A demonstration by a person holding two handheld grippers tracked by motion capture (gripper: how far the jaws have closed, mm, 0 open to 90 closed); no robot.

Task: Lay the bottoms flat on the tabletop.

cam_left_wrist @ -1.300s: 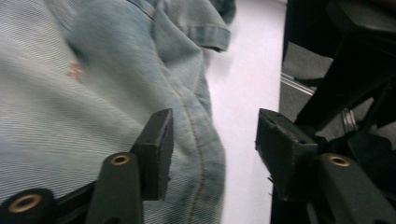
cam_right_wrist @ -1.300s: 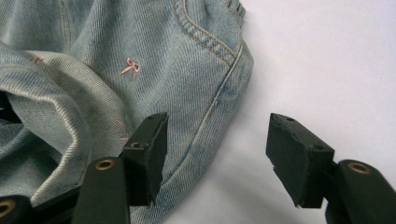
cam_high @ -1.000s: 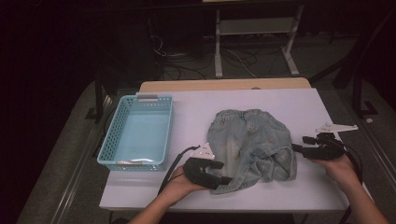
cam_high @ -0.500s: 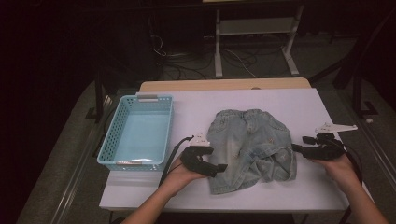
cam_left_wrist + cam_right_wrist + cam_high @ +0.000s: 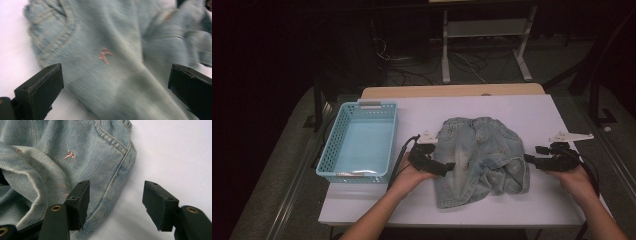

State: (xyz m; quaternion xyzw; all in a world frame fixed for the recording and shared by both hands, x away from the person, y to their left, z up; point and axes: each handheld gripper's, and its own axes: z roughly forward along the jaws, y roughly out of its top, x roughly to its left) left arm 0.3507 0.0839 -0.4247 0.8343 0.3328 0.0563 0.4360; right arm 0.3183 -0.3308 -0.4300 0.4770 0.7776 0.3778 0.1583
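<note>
Pale blue denim shorts (image 5: 482, 150) lie flat in the middle of the white table (image 5: 522, 110), waistband at the far side. My left gripper (image 5: 449, 166) lies at their left edge, pointing right over the cloth. Its jaws have just been opening and now stand wide apart above the denim (image 5: 107, 37), pressing on nothing. My right gripper (image 5: 529, 159) rests at the shorts' right edge, pointing left. It is open too, one jaw over the seam of the denim (image 5: 62, 150), the other over bare table.
A light blue plastic basket (image 5: 357, 174) stands empty at the table's left side, close to my left hand. A wooden strip runs along the table's far edge (image 5: 452, 91). Beyond it are a dark floor, cables and a metal stand.
My left gripper has moved away from the front edge, up along the shorts' left side, and its jaws have opened. The lower left leg now lies flat. The right gripper has not moved.
</note>
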